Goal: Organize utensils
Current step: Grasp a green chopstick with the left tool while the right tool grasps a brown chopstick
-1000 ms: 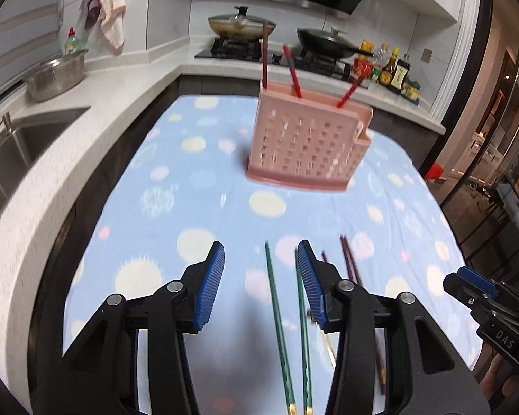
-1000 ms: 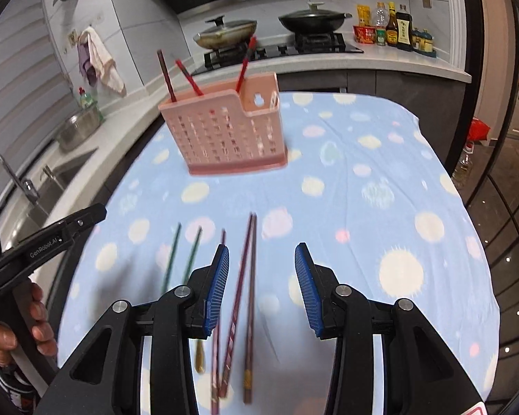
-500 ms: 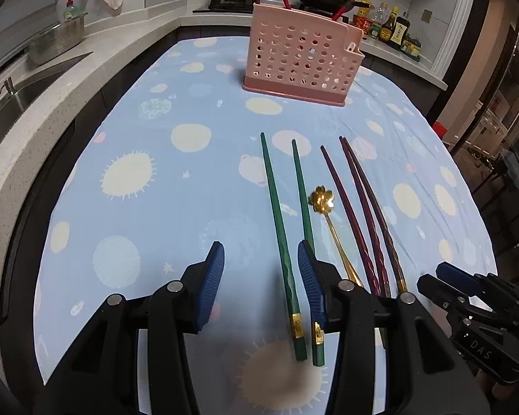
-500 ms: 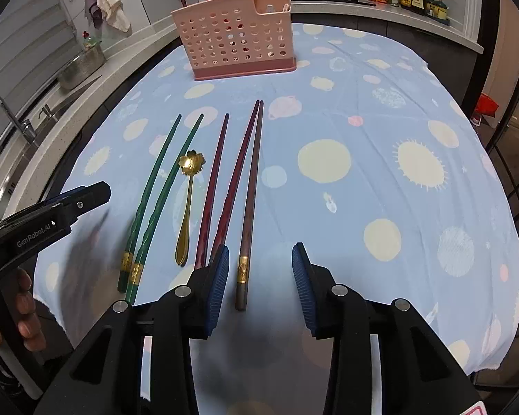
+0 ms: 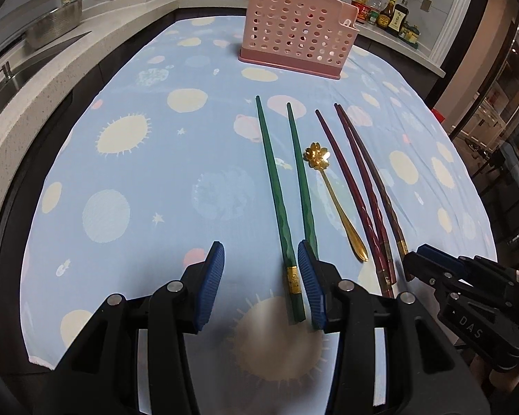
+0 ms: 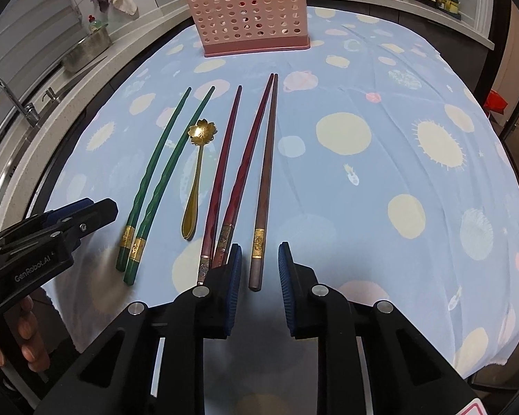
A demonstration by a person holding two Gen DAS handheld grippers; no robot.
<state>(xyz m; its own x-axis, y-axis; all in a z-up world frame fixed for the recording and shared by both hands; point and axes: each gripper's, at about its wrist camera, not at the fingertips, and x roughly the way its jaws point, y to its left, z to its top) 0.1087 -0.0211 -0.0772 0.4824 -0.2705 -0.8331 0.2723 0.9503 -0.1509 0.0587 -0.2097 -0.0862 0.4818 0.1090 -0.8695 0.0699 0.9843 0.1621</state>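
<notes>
Two green chopsticks (image 5: pixel 276 186) are lying nearer the left wrist camera than half a second ago; the left gripper (image 5: pixel 261 276) is hanging wide, holding nothing, its right-hand pad now covering the butt of the second green stick. Gold spoon (image 5: pixel 332 190) sits at 1 o'clock, three dark red chopsticks (image 5: pixel 360 186) beyond it. Pink holder (image 5: pixel 297 31) is standing at 12 o'clock on the blue tablecloth (image 5: pixel 138 180), larger than before; its contents are cut off by the frame top. At 3 o'clock the other gripper is hiding the red sticks' ends.

Right wrist view: right gripper (image 6: pixel 257 276) is sitting narrower than the left, still unclosed, straddling the butt of the brownish chopstick (image 6: pixel 264 176), closer than earlier. Its left pad is masking the neighbouring red butts. Holder (image 6: pixel 249 17) at 12 o'clock; red sticks inside are barely readable.
</notes>
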